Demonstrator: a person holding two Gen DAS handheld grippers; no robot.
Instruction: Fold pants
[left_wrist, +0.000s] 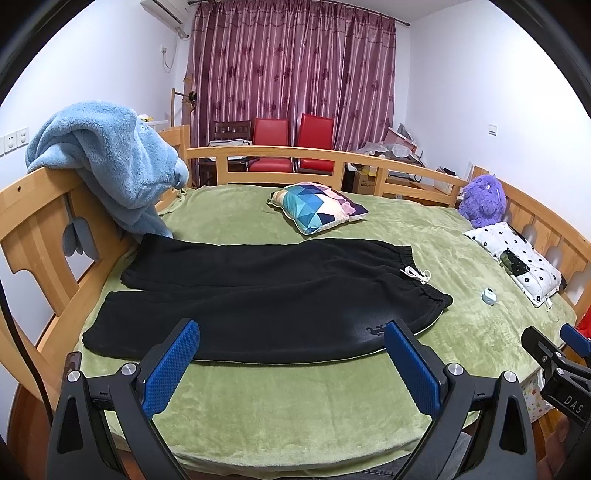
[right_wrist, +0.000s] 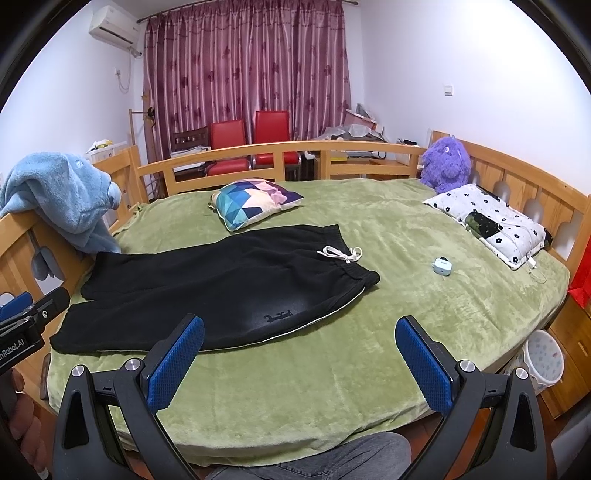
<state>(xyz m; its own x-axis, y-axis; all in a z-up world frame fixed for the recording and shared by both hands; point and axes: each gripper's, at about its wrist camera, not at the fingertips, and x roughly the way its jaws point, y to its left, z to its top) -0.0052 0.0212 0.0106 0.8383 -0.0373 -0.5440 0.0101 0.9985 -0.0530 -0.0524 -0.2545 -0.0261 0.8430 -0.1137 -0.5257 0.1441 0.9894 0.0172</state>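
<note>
Lying flat, unfolded: black pants (left_wrist: 258, 295), white drawstring (left_wrist: 415, 275); both hand-held grippers wide apart, empty.

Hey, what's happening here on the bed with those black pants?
A person is holding a gripper in each hand over a bed with a green blanket. The black pants lie spread flat, waistband to the right, legs to the left, not yet folded. The left gripper and right gripper are both open near the bed's front edge, touching nothing.
</note>
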